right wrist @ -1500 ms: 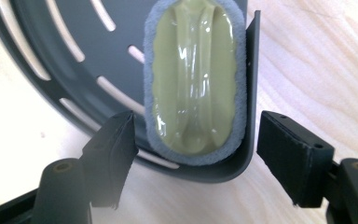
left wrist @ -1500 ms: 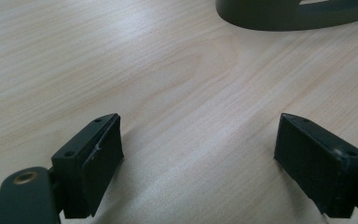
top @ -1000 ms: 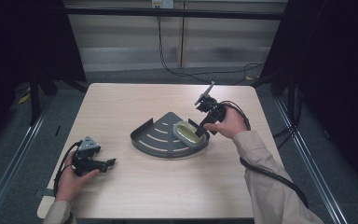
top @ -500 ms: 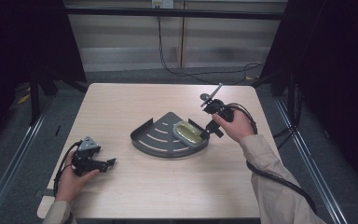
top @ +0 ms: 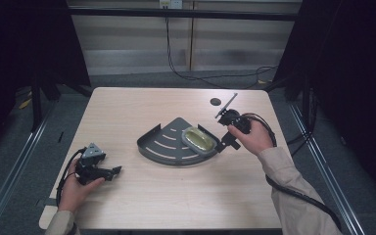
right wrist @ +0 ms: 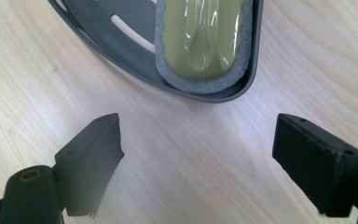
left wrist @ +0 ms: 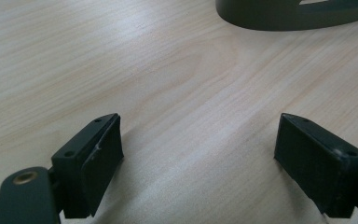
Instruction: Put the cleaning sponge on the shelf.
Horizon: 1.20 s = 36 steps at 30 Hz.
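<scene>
1. The grey quarter-round tray (top: 169,147) sits at the centre of the high view, its curved rim facing the lower left.
2. The wrapped yellow-green sponge (top: 199,139) lies in the tray's right corner, against the straight wall.
3. The right gripper (top: 225,140) hovers just right of that corner; its jaws have just been opening and stand wide with only bare table (top: 176,200) between them.
4. The left gripper (top: 111,171) rests at lower left, spread wide and empty, well apart from the tray with open wood between.
</scene>
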### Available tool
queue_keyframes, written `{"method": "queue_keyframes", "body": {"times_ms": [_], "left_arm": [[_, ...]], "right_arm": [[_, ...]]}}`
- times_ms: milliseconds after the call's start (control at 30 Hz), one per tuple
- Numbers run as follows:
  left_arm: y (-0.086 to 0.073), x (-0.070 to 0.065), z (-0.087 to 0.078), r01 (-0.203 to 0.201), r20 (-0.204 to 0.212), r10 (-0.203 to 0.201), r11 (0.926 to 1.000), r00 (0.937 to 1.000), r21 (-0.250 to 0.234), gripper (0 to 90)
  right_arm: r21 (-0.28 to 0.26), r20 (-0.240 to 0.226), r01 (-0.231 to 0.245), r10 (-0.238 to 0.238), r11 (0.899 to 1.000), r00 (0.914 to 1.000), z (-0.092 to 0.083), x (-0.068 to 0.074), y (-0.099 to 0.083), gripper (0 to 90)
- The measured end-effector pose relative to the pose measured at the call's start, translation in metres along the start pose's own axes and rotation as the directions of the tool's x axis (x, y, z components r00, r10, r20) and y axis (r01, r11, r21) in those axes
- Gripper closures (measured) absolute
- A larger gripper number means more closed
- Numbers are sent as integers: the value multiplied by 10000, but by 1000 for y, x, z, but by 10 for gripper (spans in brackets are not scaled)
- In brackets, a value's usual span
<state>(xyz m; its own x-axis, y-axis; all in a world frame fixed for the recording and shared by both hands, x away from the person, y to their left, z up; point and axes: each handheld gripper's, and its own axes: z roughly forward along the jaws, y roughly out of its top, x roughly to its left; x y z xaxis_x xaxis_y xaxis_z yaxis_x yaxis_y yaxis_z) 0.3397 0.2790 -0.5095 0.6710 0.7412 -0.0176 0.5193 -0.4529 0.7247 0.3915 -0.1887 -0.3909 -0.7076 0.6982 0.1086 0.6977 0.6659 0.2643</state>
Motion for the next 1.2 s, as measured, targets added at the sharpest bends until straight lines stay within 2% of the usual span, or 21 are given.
{"method": "queue_keyframes", "body": {"times_ms": [167,300,433,600,633,800,1200], "left_arm": [[0,0,0,6,7,-6,10000,10000,-2,146],[0,0,0,-14,-3,14,10000,10000,4,146],[0,0,0,10,6,-10,10000,10000,-1,146],[0,0,0,9,6,-9,10000,10000,0,146],[0,0,0,7,8,-7,10000,10000,0,146],[0,0,0,7,7,-7,10000,10000,0,146],[0,0,0,-11,3,11,10000,10000,2,146]], "right_arm": [[-26,-88,216,-216,9998,9997,1,0,-9,155],[-32,-328,159,-160,9999,9993,1,1,-16,155],[8,-215,262,-262,9997,9994,4,1,-22,155],[-24,-315,283,-284,9996,9991,7,1,-30,155],[72,-329,79,-76,9999,9994,7,2,-31,155],[-110,-439,186,-191,9998,9989,9,3,-38,155],[1,-432,197,-197,9998,9989,16,3,-57,155]]}}
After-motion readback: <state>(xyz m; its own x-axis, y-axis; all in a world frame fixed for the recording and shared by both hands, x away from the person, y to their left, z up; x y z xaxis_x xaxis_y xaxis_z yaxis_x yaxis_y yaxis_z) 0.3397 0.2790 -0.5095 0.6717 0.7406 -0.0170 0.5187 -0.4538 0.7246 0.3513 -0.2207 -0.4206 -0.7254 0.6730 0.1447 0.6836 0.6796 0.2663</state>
